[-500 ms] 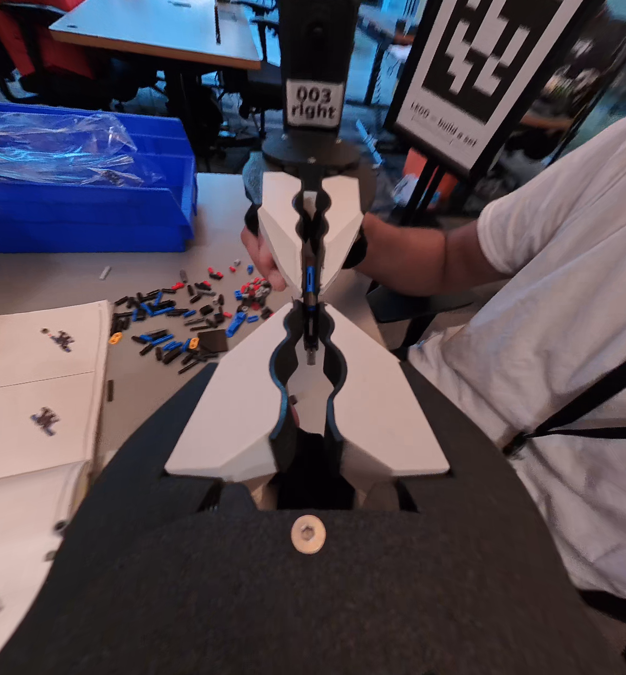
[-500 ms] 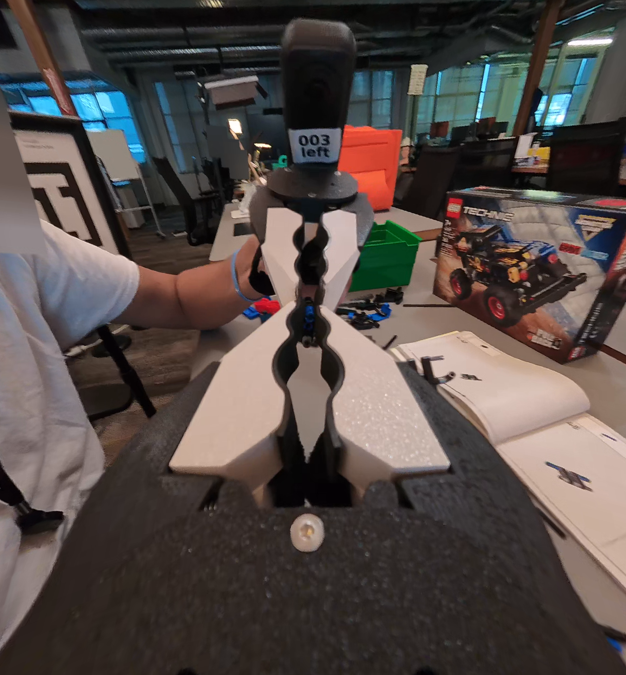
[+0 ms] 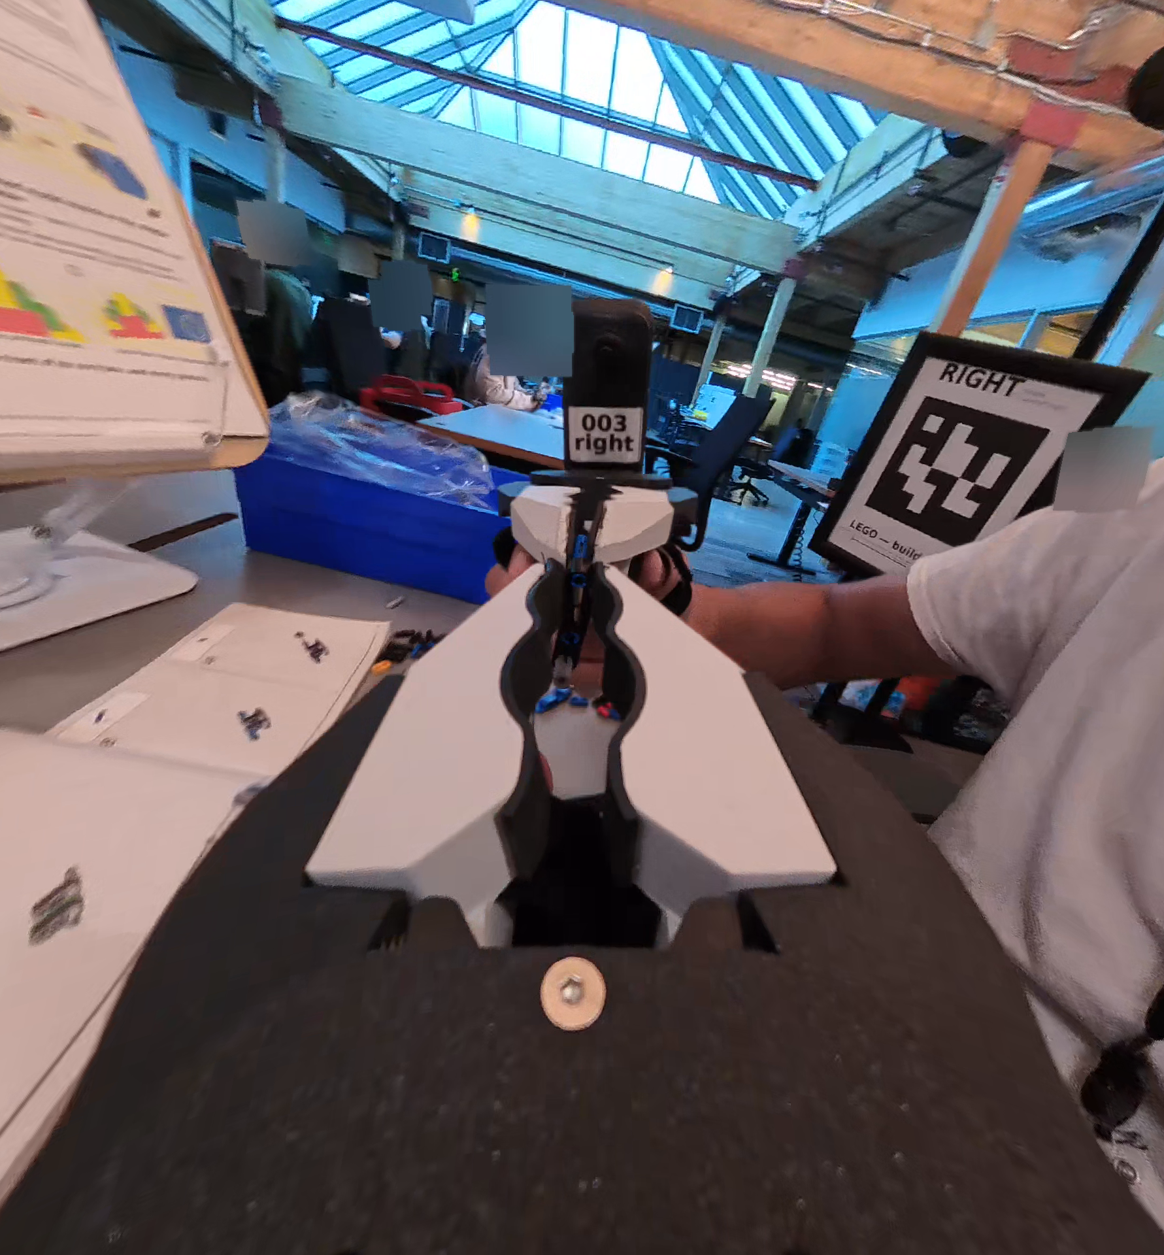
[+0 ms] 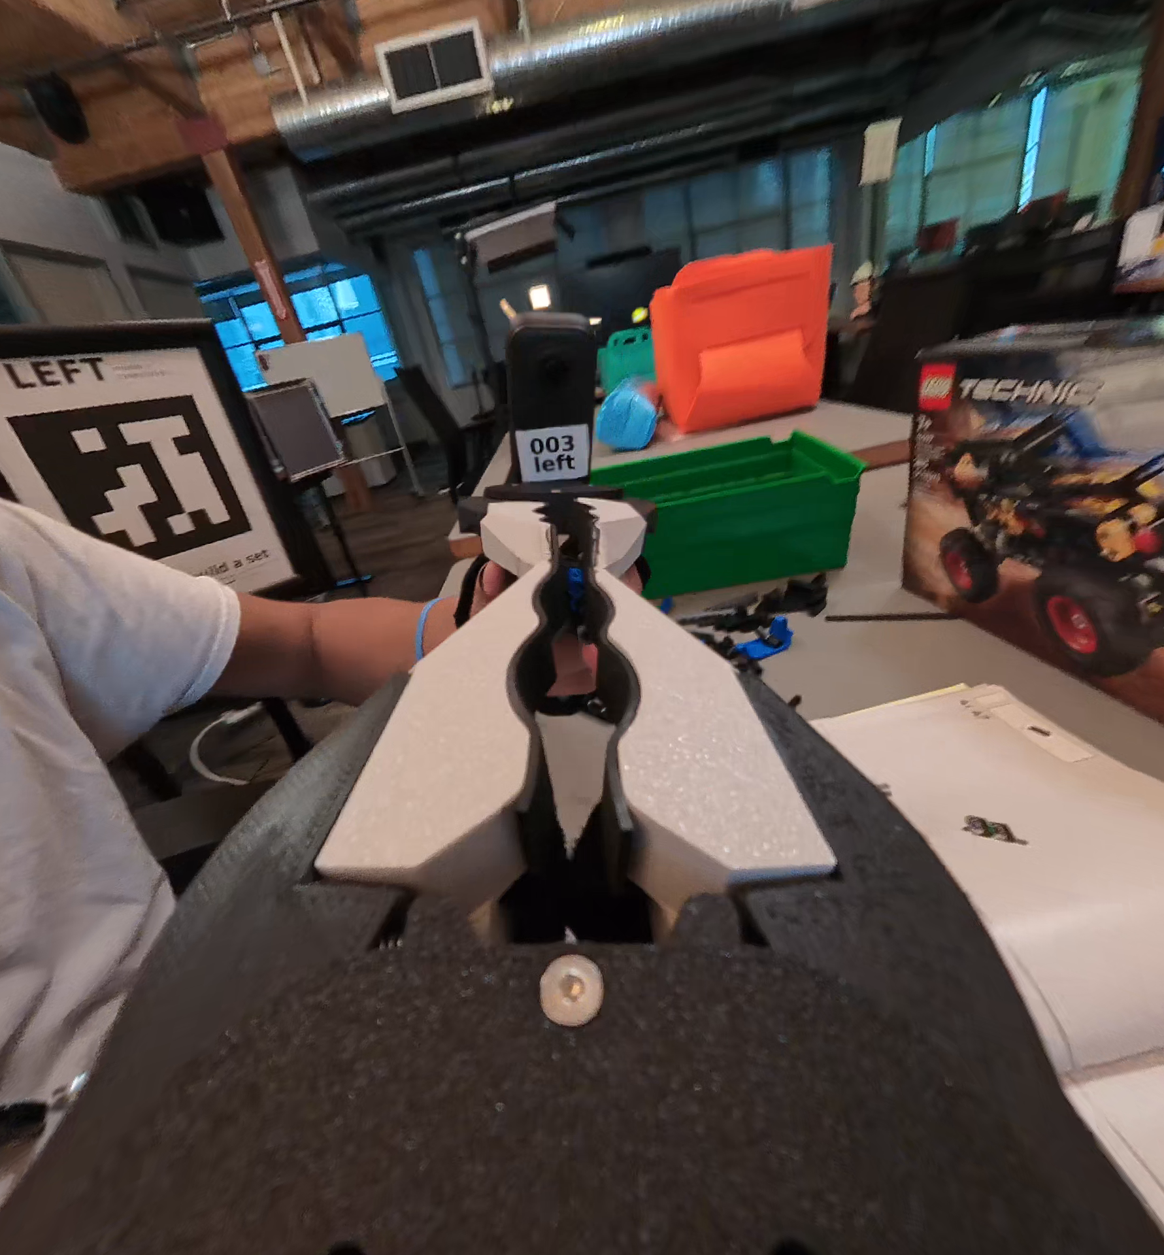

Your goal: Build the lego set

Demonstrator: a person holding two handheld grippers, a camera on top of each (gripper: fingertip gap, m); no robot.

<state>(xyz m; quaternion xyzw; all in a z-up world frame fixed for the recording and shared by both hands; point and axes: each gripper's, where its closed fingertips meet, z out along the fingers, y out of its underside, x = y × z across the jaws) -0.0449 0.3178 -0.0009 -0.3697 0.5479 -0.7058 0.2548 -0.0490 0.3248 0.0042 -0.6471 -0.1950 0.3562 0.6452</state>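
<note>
Two handheld grippers meet tip to tip above the table: the left gripper [image 3: 575,597] and the right gripper [image 4: 573,589] each have their fingers pressed together on one slim black-and-blue lego piece [image 3: 577,584], with the instruction booklet [image 4: 1013,815] open beside them

Left gripper [image 3: 575,577] and right gripper [image 4: 569,574] meet tip-to-tip, raised, jaws closed.

Bright skylight, fisheye edges, slight motion blur
</note>
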